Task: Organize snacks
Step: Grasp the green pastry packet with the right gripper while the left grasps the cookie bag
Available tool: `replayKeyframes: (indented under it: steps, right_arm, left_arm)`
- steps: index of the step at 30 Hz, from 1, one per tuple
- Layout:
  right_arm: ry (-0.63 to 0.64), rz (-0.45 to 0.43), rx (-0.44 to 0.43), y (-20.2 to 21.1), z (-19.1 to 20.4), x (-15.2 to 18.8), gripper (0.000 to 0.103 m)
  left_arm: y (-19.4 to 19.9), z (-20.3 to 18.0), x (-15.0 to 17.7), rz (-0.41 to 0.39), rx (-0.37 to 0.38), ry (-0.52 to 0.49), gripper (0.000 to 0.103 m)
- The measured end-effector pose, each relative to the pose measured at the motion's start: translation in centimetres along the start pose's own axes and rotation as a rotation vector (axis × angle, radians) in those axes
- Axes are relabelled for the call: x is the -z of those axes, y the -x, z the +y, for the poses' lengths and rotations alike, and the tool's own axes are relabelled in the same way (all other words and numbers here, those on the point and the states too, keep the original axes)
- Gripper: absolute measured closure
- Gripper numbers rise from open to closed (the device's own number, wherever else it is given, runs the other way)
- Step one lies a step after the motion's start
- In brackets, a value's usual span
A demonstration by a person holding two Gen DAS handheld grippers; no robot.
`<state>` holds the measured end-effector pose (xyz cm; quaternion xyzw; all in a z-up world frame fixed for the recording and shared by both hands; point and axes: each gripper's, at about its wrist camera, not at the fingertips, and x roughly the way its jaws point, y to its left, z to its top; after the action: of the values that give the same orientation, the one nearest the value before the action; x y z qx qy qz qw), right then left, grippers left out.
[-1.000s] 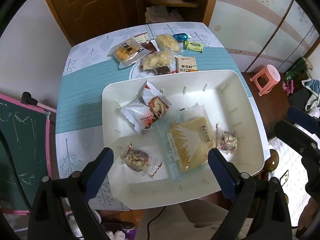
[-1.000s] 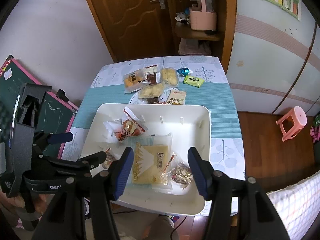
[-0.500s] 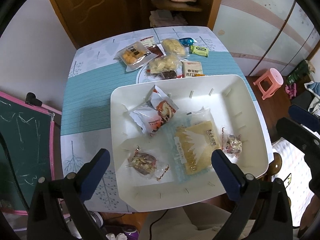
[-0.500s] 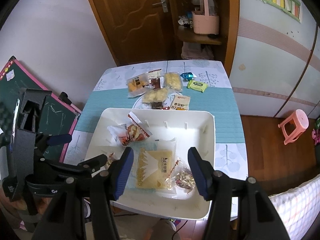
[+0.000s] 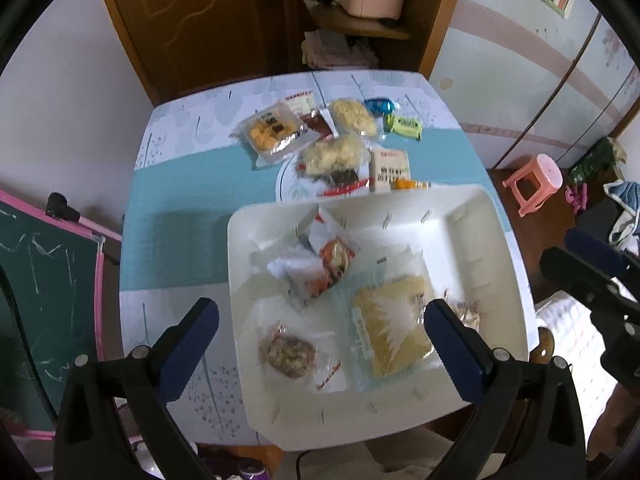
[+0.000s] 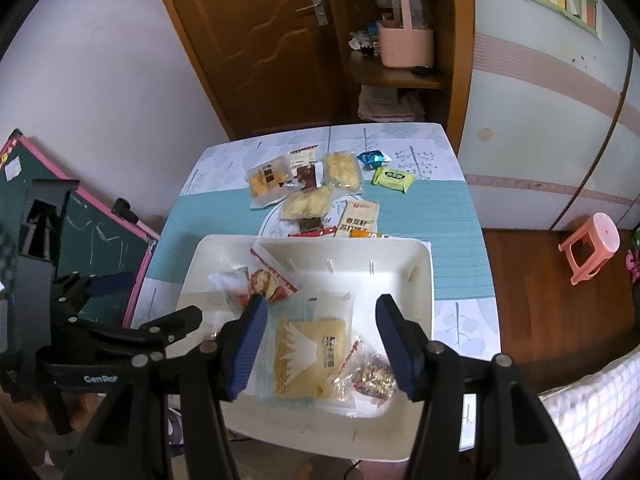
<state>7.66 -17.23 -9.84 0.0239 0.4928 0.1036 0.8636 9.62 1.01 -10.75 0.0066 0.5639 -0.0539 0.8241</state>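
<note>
Left wrist view: four snacks lie in the white tray (image 5: 476, 216); about eight wait beyond it. Left claw (image 5: 320, 322) just spread wide, empty; right claw (image 6: 320, 336) half-spread, empty.

left wrist: high, facing down | right wrist: likewise | shared: white tray (image 5: 496, 240) (image 6: 424, 280), table (image 5: 172, 208) (image 6: 456, 216)

Left wrist view is motion-blurred, so print on the clear-wrapped yellow cake packet (image 5: 394, 326) is unreadable. A blue-padded gripper finger (image 5: 456, 350) covers most of the small clear nut-candy packet (image 5: 466, 314). The white plastic tray (image 6: 420, 256) hides part of the orange-and-white snack wrapper (image 6: 366, 234).
</note>
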Motion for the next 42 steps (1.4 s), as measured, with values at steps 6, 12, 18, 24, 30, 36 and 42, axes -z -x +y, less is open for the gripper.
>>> replayKeyframes:
  steps: [6, 12, 18, 24, 30, 36, 42]
  right_arm:
    - [-0.031, -0.022, -0.018, -0.5, -0.8, -2.3, 0.046]
    - [-0.060, -0.057, -0.007, -0.9, -2.2, -5.4, 0.046]
    - [-0.079, -0.074, 0.033, -1.8, -4.4, -9.0, 0.044]
    - [-0.108, -0.064, 0.043, -4.4, -6.5, -12.9, 0.044]
    - [-0.157, 0.002, 0.050, -9.0, -8.7, -16.6, 0.044]
    - [-0.231, 0.103, 0.054, -15.5, -11.0, -19.3, 0.044]
    - [-0.341, 0.234, 0.060, -22.5, -13.5, -19.3, 0.044]
  left_arm:
    - [0.7, 0.8, -3.4, -0.063, 0.014, -0.004, 0.001]
    - [0.9, 2.3, -7.4, -0.125, 0.016, 0.005, 0.001]
    - [0.4, 3.8, -11.6, -0.186, 0.017, 0.009, 0.001]
    - [-2.3, 5.6, -15.5, -0.186, 0.013, 0.018, 0.001]
    - [-7.2, 6.8, -18.8, -0.120, 0.006, 0.040, 0.001]
    - [-14.0, 7.9, -22.0, -0.008, 0.001, 0.100, 0.001]
    - [-19.7, 8.5, -23.3, 0.098, 0.003, 0.161, 0.001]
